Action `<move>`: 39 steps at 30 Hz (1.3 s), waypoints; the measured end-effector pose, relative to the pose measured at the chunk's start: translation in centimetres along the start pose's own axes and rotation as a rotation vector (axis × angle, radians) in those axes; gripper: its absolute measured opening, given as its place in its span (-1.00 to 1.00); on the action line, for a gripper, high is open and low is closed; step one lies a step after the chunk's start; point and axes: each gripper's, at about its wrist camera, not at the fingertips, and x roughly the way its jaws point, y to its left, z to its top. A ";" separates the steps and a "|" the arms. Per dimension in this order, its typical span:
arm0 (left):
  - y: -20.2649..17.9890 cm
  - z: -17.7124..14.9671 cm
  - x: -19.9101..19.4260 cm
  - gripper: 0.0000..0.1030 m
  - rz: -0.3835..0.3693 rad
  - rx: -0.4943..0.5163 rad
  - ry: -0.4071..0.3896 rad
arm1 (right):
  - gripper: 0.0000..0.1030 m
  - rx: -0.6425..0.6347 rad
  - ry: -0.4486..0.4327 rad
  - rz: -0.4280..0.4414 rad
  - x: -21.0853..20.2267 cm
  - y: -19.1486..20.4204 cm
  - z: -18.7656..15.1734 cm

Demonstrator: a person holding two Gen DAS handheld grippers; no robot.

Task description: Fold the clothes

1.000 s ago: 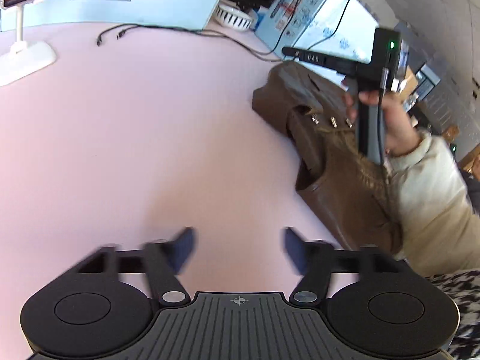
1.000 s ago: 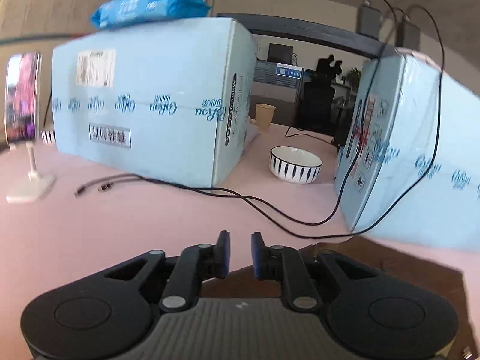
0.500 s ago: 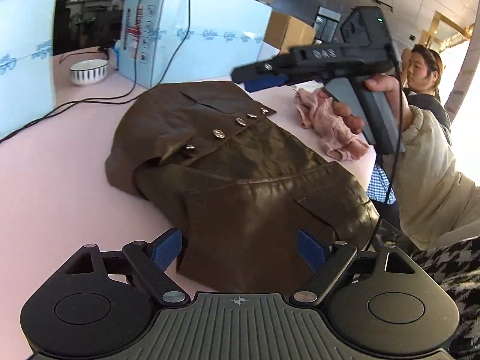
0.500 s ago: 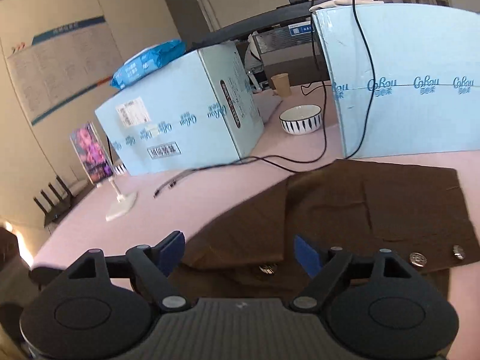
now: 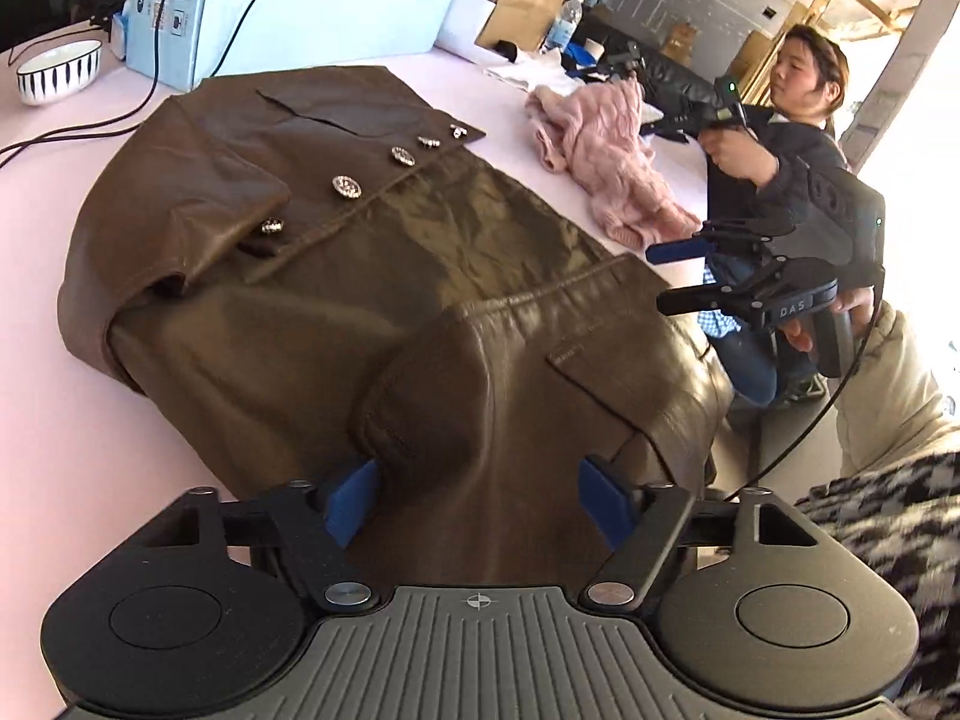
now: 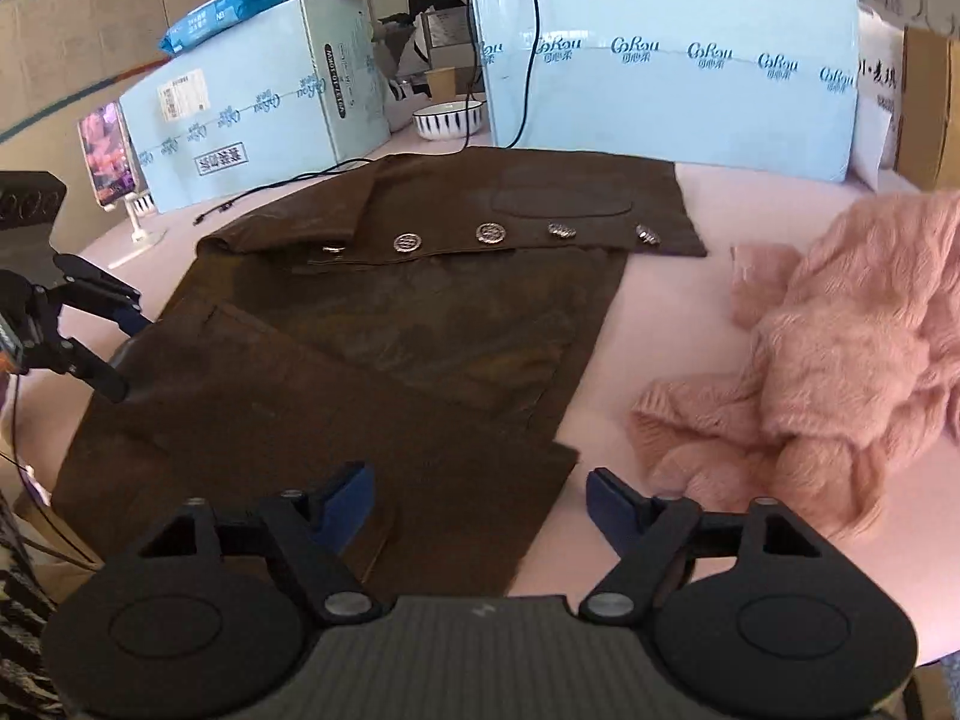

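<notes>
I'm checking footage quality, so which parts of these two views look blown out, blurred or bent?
Left wrist view: the doorway at right is blown out; the shiny brown leather jacket shows glare.
Right wrist view: the fluffy pink knitted sweater is soft and blurred; the pale blue cardboard boxes bow from fisheye distortion.

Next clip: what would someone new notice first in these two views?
The brown jacket spread over the pink table, its row of silver buttons along the far flap. Next, the fluffy pink sweater bunched to its right. Both grippers' jaws are closing over the jacket's near edge, left gripper and right gripper.
</notes>
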 end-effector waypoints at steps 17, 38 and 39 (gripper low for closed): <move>-3.7 -1.2 -15.2 -0.83 0.187 -0.246 -0.570 | -0.79 0.008 -0.626 0.079 -7.5 5.8 8.4; 3.0 -8.5 -13.0 0.76 0.424 -0.386 -0.147 | 0.74 0.251 -0.033 0.101 3.4 -4.1 6.8; 3.1 -9.3 -12.6 0.76 0.412 -0.401 -0.136 | 0.73 0.262 -0.022 0.137 3.6 -4.1 6.0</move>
